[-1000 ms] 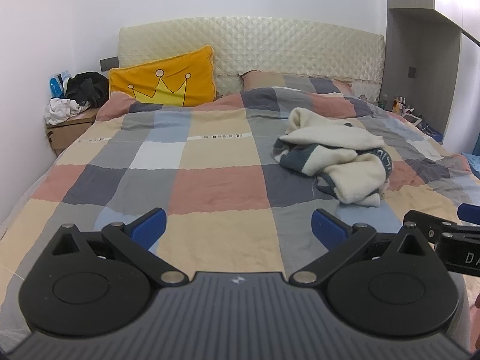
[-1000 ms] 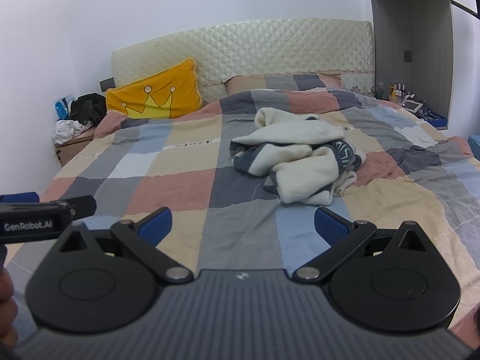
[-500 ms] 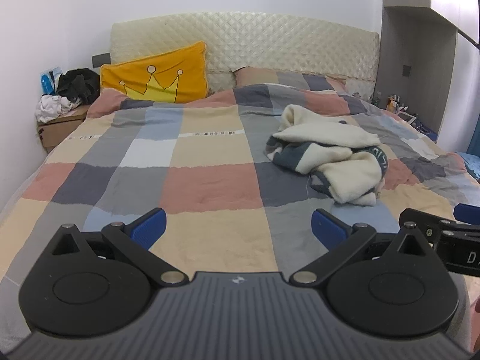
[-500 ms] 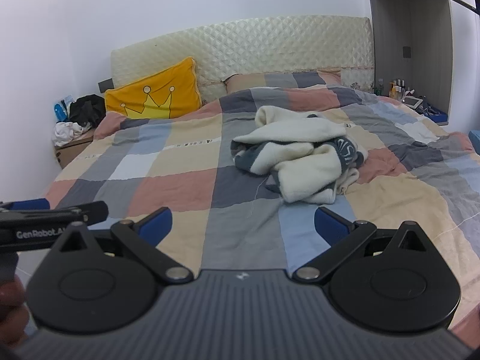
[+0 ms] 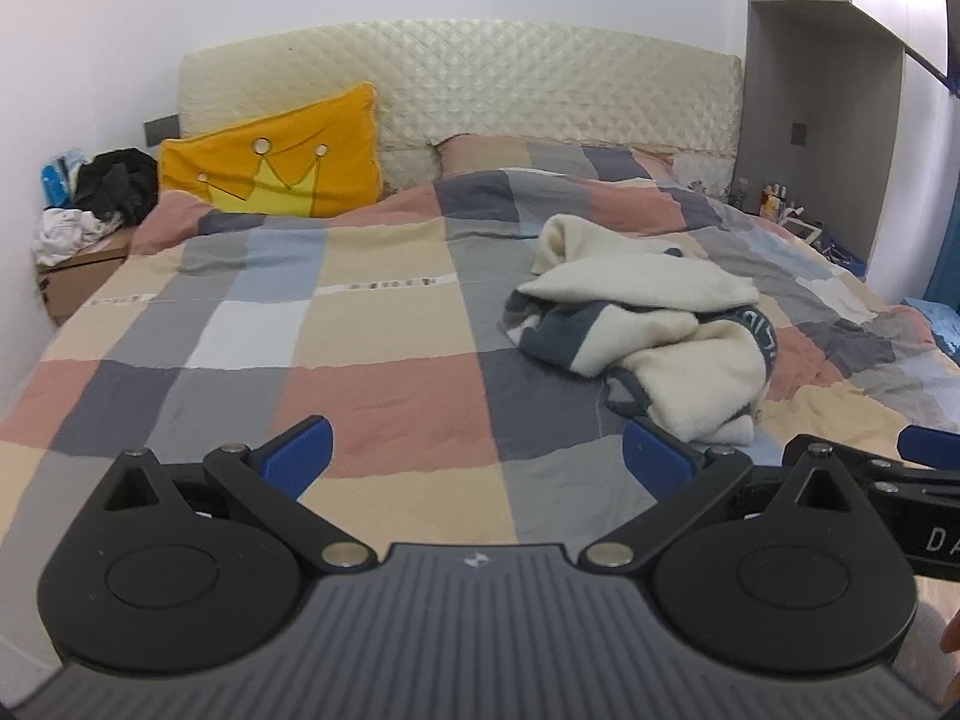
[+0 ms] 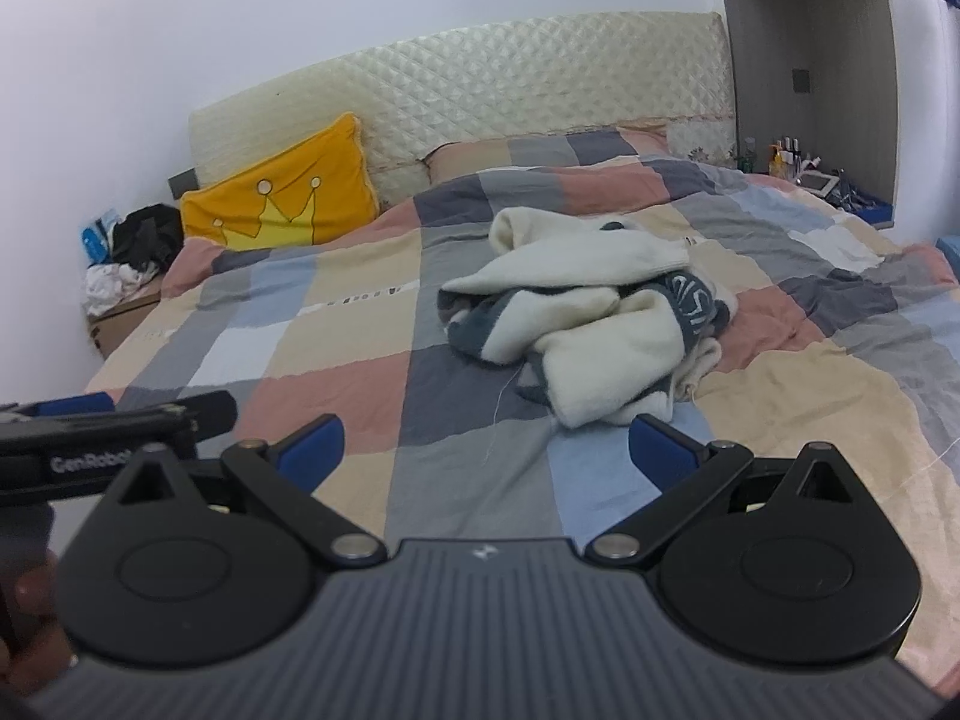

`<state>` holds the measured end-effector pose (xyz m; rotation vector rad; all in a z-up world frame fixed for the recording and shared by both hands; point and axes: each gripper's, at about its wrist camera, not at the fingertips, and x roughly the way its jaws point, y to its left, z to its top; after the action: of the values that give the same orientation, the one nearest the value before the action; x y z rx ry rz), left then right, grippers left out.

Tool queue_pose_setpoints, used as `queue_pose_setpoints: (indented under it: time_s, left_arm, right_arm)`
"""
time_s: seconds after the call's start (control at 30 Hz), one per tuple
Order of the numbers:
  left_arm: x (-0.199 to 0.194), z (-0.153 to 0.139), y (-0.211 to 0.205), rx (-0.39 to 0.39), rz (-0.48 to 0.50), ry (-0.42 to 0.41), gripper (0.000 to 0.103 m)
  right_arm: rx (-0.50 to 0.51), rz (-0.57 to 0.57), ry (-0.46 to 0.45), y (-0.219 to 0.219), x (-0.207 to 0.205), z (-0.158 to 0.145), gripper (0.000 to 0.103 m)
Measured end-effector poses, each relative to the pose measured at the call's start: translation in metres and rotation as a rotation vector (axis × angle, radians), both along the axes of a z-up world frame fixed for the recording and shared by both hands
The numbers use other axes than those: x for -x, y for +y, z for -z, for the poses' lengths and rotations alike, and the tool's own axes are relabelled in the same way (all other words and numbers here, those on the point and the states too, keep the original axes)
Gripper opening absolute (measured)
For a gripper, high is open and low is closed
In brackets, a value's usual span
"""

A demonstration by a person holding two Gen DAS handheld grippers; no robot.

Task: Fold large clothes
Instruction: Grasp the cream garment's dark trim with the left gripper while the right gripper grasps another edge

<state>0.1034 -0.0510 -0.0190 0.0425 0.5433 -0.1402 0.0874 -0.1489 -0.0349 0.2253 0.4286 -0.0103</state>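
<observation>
A crumpled garment (image 5: 648, 330) is seen on the bed (image 5: 372, 372). Both hand-held grippers, left (image 5: 477, 459) and right (image 6: 483, 447), are held spread, garment at 1 o'clock.

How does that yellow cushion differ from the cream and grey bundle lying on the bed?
The yellow cushion stands propped against the headboard; the cream and grey garment lies crumpled mid-bed. The cushion is smooth, with a crown design; the garment is bunched in folds. The cushion sits far from both claws; the garment is nearer. Both rest on the checked quilt.
</observation>
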Motion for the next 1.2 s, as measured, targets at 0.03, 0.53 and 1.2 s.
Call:
queue_pose_setpoints:
  time_s: [0.03,0.53,1.2]
  left_arm:
    - [-0.008,0.001,-0.003,0.002,0.006,0.002,0.103]
    - [-0.160,0.053,-0.032,0.092,0.061,0.107,0.103]
    - [-0.380,0.206,-0.058,0.548,0.094,0.365,0.081]
  right_arm:
    - [-0.007,0.003,-0.001,-0.002,-0.003,0.001,0.103]
    - [-0.271,0.036,0.061,-0.060,-0.093,0.018,0.100]
    - [-0.562,0.298,0.293,-0.114,-0.225,0.142,0.083]
